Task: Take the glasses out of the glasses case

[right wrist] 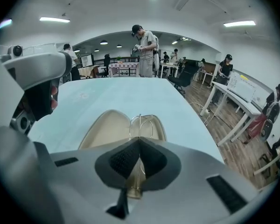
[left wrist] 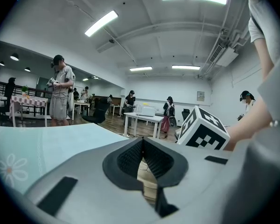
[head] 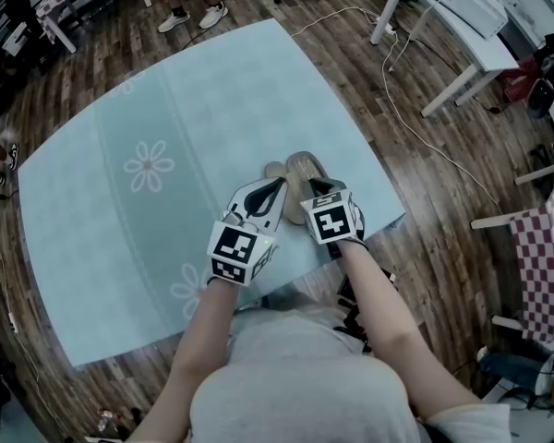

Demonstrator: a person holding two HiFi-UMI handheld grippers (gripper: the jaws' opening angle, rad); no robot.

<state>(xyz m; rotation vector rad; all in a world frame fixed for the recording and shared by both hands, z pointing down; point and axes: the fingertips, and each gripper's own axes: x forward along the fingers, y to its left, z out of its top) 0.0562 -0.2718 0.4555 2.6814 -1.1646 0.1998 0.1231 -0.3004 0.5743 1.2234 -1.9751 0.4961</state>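
Right gripper (right wrist: 139, 141): jaws closed, pinching the thin wire frame of the glasses (right wrist: 140, 125). The frame runs up out of the pads and stands over the right half of the open glasses case (right wrist: 107, 129). Whether the frame touches the lining, can't tell.

Left gripper (left wrist: 143, 141): jaws closed at the tips, beige edge of the case caught in the gap just below them. Looks like a clamp on the case's left half.

The case lies open, beige lining up, on the light-blue tablecloth (head: 166, 109) with daisy prints, near the table edge closest to the person. Head view: both grippers sit side by side right at the case, marker cubes up. The right gripper's marker cube (left wrist: 203, 129) shows close beside the left one.
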